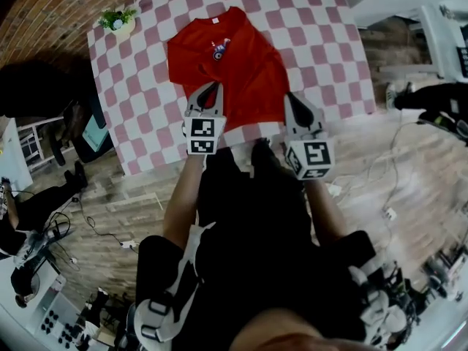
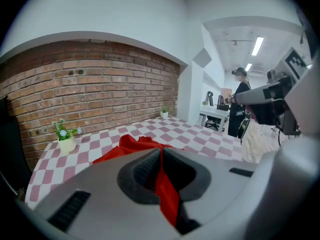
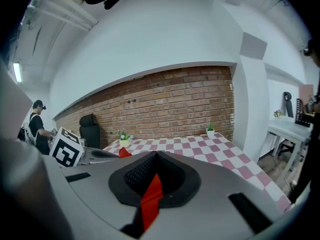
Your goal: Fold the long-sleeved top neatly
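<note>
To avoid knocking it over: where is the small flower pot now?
In the head view the small flower pot stands on the far left corner of the checkered table, left of the red top and apart from it.

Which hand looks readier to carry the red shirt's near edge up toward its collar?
Hardly either: the left gripper and right gripper both pinch the red top near its near edge. Slightly the left, which seems to sit further in over the cloth.
</note>
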`<state>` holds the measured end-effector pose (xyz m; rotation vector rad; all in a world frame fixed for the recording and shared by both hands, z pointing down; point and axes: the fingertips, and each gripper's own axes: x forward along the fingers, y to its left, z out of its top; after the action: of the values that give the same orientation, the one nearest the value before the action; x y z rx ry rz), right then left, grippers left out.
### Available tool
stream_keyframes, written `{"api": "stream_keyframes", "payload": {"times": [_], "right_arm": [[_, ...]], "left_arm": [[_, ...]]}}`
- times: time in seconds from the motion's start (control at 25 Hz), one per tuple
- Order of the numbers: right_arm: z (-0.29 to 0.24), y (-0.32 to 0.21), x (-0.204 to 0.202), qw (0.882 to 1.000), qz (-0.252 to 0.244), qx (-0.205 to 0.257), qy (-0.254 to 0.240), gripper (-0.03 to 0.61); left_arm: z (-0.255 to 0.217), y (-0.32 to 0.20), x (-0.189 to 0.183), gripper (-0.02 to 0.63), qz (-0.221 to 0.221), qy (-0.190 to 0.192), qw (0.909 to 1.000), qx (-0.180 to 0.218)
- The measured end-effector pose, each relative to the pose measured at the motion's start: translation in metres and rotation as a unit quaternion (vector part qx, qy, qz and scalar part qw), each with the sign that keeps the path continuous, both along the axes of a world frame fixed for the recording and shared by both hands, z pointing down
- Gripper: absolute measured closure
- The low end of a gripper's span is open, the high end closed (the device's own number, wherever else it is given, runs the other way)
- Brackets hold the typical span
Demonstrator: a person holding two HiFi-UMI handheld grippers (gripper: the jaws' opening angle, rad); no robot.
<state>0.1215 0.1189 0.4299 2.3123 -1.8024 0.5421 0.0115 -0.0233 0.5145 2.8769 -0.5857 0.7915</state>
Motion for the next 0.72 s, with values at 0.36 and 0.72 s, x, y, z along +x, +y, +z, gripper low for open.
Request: {"api": "stream_keyframes", "payload": {"times": [0.36, 0.72], "right_arm": [[0.011, 0.034, 0.031, 1.0, 0.011, -0.002, -0.004, 0.571], [0.019, 0.057, 0.053, 1.0, 0.016, -0.002, -0.005, 0.571]], "left_arm": [[0.011, 0.05, 0.041, 0.597, 0.027, -0.003, 0.9995, -0.013], [0.027, 0.098, 0.08, 0.597, 0.06, -0.005, 0.9978, -0.029]]}}
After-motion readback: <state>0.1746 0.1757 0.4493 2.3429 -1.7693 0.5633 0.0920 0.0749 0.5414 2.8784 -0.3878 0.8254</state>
